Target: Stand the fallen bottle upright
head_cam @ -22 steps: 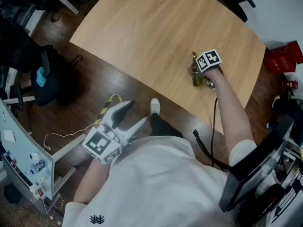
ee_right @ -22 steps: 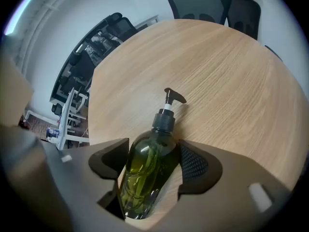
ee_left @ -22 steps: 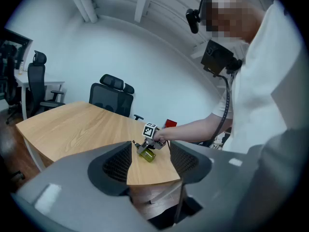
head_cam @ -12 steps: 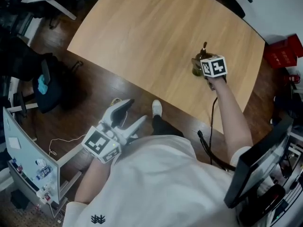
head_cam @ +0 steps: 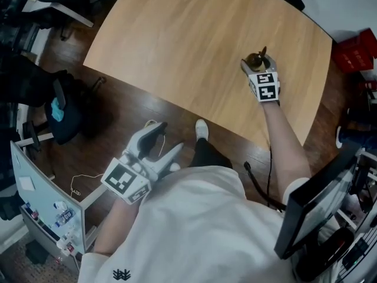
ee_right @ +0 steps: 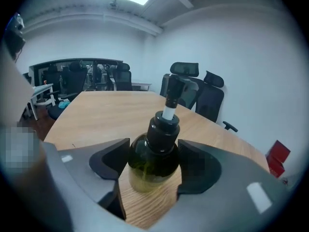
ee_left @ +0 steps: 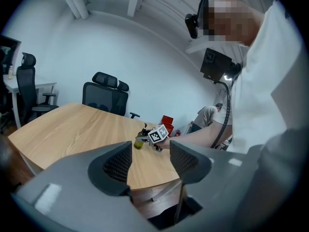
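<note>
A dark green glass bottle [ee_right: 161, 129] with a black pump cap stands close to upright, its base on the wooden table [head_cam: 177, 40]. My right gripper [ee_right: 153, 162] is shut on its body, one jaw pressing each side. The head view places the bottle [head_cam: 257, 59] near the table's right end, just beyond the right gripper's marker cube [head_cam: 264, 86]. My left gripper [head_cam: 163, 141] hangs open and empty over the floor, close to the person's body. From the left gripper view its fingers [ee_left: 116, 164] frame the distant bottle [ee_left: 139, 143].
Black office chairs [ee_right: 193, 88] stand past the table's far side. A red box [head_cam: 353, 52] sits on the floor at the right. A dark bag [head_cam: 59, 108] lies on the floor at the left. A monitor [head_cam: 306, 211] stands at lower right. The table's near edge runs beside the bottle.
The right gripper has turned with the bottle in it, bringing the bottle from a lean to nearly upright and a little farther across the table. The left gripper stayed low and open.
</note>
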The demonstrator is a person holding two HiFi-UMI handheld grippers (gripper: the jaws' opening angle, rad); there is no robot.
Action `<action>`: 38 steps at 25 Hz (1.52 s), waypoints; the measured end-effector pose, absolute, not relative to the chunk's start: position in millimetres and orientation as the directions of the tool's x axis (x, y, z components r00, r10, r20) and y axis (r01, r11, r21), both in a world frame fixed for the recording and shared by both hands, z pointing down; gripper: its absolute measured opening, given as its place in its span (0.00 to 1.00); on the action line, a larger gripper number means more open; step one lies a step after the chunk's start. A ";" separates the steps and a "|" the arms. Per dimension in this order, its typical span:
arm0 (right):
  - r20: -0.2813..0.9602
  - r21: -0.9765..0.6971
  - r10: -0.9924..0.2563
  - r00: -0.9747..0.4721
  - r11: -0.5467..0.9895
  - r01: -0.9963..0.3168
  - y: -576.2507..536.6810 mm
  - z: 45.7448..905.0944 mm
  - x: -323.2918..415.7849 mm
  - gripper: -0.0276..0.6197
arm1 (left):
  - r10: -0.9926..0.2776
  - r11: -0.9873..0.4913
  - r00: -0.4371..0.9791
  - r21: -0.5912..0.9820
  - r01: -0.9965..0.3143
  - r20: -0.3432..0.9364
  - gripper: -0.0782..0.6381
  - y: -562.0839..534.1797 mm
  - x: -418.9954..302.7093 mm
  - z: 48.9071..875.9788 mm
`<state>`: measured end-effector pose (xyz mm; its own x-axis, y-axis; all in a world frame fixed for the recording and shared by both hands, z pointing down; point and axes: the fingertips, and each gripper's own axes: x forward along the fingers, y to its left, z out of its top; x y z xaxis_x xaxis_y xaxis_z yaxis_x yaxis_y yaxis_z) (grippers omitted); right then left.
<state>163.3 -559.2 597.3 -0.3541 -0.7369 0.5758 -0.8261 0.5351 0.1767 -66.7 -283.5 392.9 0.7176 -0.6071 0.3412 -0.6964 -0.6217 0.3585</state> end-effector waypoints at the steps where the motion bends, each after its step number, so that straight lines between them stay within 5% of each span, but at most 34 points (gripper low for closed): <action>1: 0.572 0.189 -0.744 -0.346 0.530 -0.827 -558.3 597.9 163.1 0.53 | -0.606 -0.625 0.720 0.358 -0.694 0.339 0.45 -281.0 -68.4 392.1; 6: 0.576 0.172 -0.757 -0.309 0.482 -0.859 -565.3 594.0 173.9 0.63 | -0.609 -0.645 0.728 0.339 -0.685 0.314 0.45 -269.0 -77.1 386.5; 12: 0.522 0.148 -0.805 -0.284 0.413 -0.899 -507.4 547.1 173.8 0.63 | -0.614 -0.686 0.747 0.295 -0.665 0.256 0.45 -221.1 -112.3 383.0; 22: 0.462 0.110 -0.837 -0.293 0.382 -0.918 -237.3 470.1 124.3 0.63 | -0.563 -0.779 0.799 0.186 -0.599 0.213 0.45 -107.4 -188.6 383.4; 38: 0.333 0.068 -0.882 -0.334 0.376 -0.924 33.6 394.4 137.9 0.63 | -0.434 -0.864 0.887 0.206 -0.459 0.159 0.45 26.6 -97.9 387.2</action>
